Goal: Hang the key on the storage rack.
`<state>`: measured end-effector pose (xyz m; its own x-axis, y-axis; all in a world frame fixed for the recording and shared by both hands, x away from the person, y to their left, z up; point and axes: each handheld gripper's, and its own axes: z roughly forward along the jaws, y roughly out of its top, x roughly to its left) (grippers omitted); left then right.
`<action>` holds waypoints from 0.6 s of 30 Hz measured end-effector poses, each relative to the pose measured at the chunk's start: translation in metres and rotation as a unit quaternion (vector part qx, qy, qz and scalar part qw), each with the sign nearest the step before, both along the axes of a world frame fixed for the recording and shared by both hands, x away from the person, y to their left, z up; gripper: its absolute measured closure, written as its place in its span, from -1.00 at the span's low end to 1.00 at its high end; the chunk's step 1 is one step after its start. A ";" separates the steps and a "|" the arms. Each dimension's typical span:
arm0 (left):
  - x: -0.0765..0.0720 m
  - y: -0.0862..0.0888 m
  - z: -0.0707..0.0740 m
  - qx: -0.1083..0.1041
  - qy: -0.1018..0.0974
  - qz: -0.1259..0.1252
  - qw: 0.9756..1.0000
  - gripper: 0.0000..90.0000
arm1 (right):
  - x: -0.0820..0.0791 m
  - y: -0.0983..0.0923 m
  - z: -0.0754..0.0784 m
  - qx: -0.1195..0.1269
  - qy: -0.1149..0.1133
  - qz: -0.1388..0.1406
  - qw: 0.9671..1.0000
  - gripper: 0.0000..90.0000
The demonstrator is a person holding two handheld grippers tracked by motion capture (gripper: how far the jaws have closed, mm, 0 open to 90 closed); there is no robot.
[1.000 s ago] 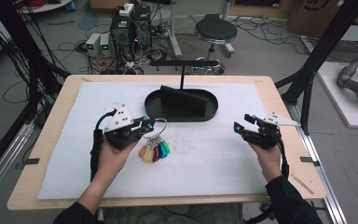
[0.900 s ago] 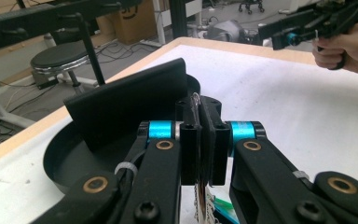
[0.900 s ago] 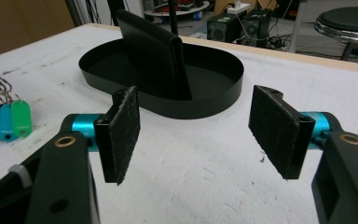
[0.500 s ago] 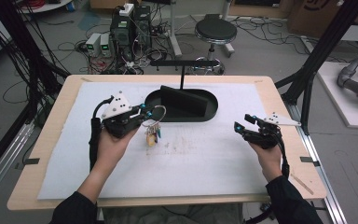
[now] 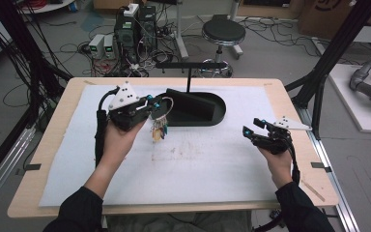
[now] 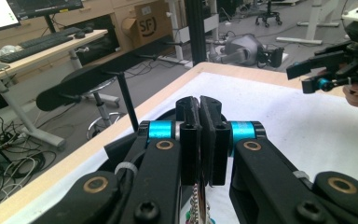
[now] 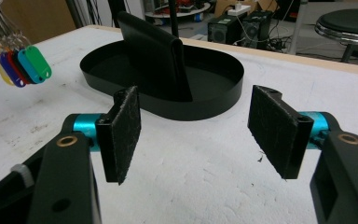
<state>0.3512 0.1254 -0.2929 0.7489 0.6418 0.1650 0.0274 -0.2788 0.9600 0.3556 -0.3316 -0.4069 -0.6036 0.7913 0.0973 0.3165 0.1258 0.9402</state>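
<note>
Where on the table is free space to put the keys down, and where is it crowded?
The white mat lies bare between the left gripper and the right gripper, and along the near edge. It is crowded at the black tray with its stand, where the key bunch hangs.

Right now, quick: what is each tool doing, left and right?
Left tool: closed on the key ring, with its coloured tags hanging clear of the table.
Right tool: open, nothing between its pads, low over the white mat.
</note>
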 end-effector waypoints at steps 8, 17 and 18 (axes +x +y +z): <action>0.013 0.000 0.006 -0.001 -0.005 0.015 1.000 0.92 | 0.000 0.000 0.000 -0.001 0.000 0.001 1.000 -0.22; 0.028 0.001 0.011 -0.005 -0.006 0.035 0.999 0.92 | 0.001 0.000 0.000 0.000 0.001 0.001 1.000 -0.22; 0.031 0.001 0.012 -0.005 -0.007 0.037 0.999 0.92 | 0.001 0.000 0.000 0.000 0.003 0.001 1.000 -0.22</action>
